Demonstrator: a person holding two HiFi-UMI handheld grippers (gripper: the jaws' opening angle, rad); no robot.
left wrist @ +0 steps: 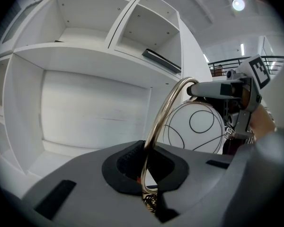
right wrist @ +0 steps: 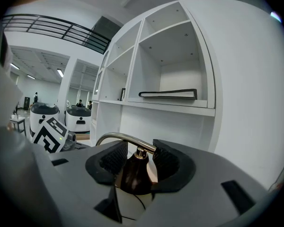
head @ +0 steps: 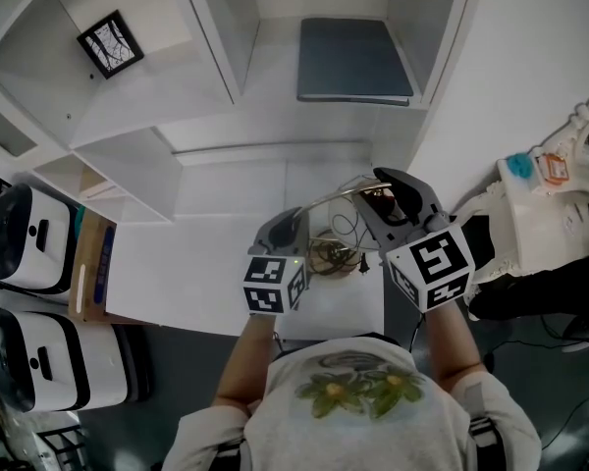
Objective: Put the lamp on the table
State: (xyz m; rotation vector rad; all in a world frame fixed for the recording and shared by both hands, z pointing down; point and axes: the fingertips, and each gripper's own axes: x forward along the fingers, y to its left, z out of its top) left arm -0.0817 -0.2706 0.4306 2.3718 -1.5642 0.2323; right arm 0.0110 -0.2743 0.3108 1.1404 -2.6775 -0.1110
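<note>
Both grippers carry the lamp above the white table (head: pixel 216 263). The lamp has a curved brass stem (head: pixel 336 195), a white globe with black line drawings (left wrist: pixel 194 126) and a dark bronze cap (right wrist: pixel 131 171). My left gripper (head: pixel 293 226) is shut on the lower part of the stem (left wrist: pixel 162 117), just above the brass base (left wrist: pixel 150 201). My right gripper (head: pixel 388 200) is shut on the bronze cap where the stem (right wrist: pixel 119 137) meets the globe. In the left gripper view the right gripper (left wrist: pixel 227 90) shows above the globe.
A white shelf unit stands behind the table, with a dark flat pad (head: pixel 351 59) in one cell and a framed picture (head: pixel 110 43) in another. Two white machines (head: pixel 27 239) and a wooden box (head: pixel 91 266) are at the left. White equipment (head: pixel 545 199) stands at the right.
</note>
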